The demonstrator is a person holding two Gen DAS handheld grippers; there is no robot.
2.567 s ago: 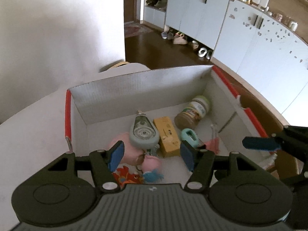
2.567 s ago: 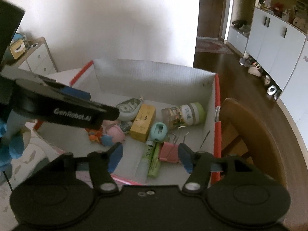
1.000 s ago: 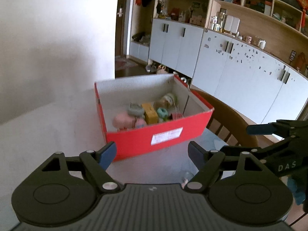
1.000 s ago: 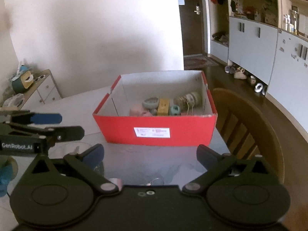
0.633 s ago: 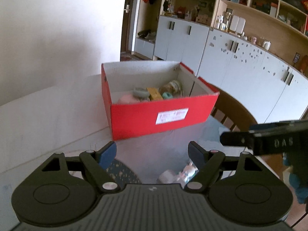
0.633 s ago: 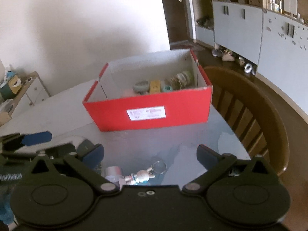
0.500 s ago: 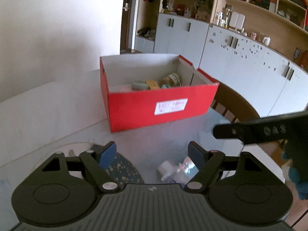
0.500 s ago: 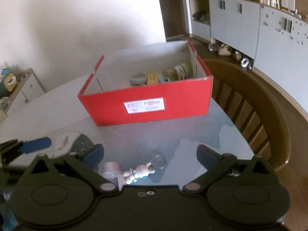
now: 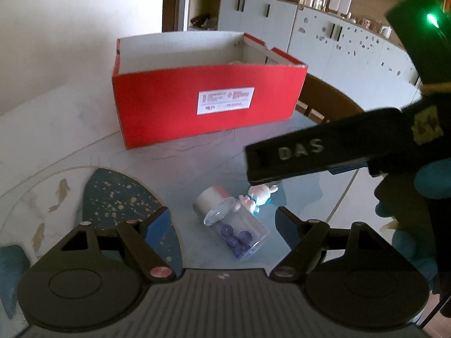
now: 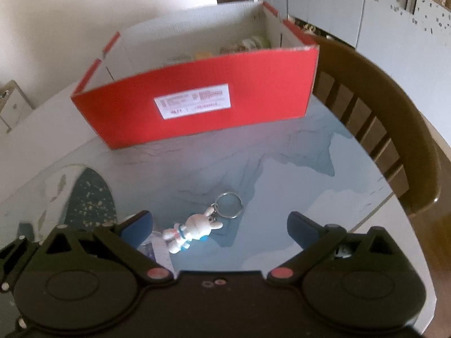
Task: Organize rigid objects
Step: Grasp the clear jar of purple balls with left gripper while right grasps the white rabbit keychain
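- Up close, the left gripper hangs low over the table with its jaws spread wide and nothing between them.
- Just ahead of it, a clear plastic tube lies on its side on the table, with dark purple beads inside and a pale cap at the far end.
- Touching the far end of the tube lies a small white rabbit keychain, with a metal ring attached at its head.
- Over on the other side, the right gripper is also spread wide and empty; the rabbit lies between its fingers, nearer the left one, and is not pinched.
- Farther back on the table stands a red cardboard box, open at the top, with a white label on its near wall.
- Inside the box a few small items show over the wall, too blurred to name.
- To the right of the table stands a brown wooden chair.
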